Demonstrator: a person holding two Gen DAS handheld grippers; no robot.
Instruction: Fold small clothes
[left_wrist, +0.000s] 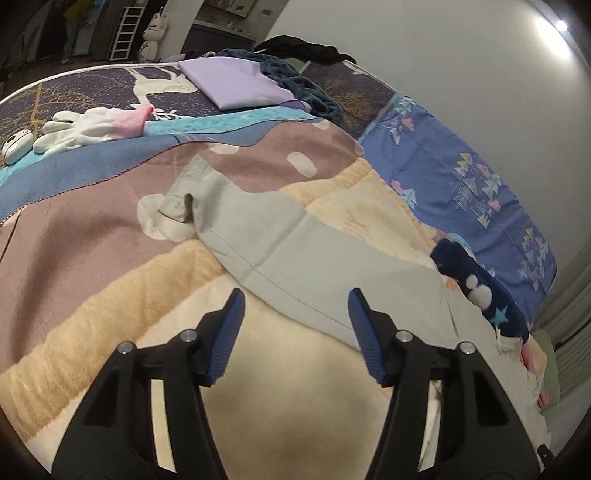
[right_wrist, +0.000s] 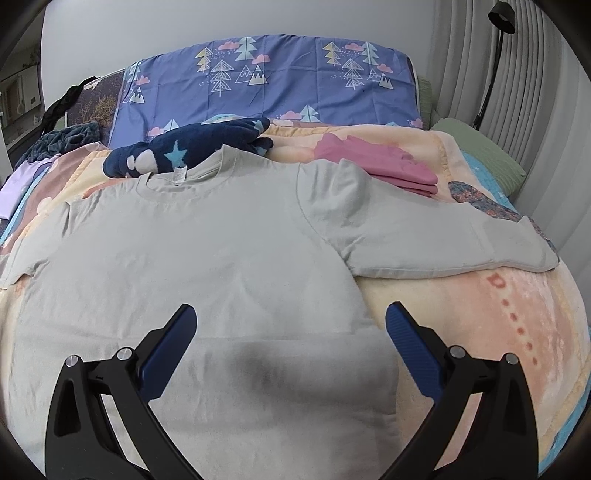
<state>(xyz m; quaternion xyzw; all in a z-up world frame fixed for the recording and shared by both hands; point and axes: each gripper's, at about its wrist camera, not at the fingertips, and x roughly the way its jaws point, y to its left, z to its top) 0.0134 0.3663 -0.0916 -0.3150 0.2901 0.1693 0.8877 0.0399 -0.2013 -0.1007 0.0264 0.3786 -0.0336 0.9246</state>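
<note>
Soft and fuzzy, a peach blanket (right_wrist: 480, 314) covers the bed, and a blue pillow with little trees (right_wrist: 277, 81) sits at the far end by the wall. On the blanket a pale grey T-shirt (right_wrist: 207, 251) lies flat, with its neck near the pillow and its bottom edge near the person. So the shirt's long way runs from the pillow down toward the grippers. Both sleeves stick out to the sides.

Beside the shirt's neck is a dark blue cloth with stars (right_wrist: 184, 151). A folded pink cloth (right_wrist: 388, 166) lies behind the shirt's right sleeve.

The right gripper (right_wrist: 291, 328) hangs over the lower part of the shirt, with its fingers wide apart and nothing in them.

The left gripper (left_wrist: 295, 314) is out by the shirt's left sleeve. Its fingers are about half apart and hold nothing. The sleeve edge lies just in front of them, so this hand looks nearest for folding that side in.
</note>
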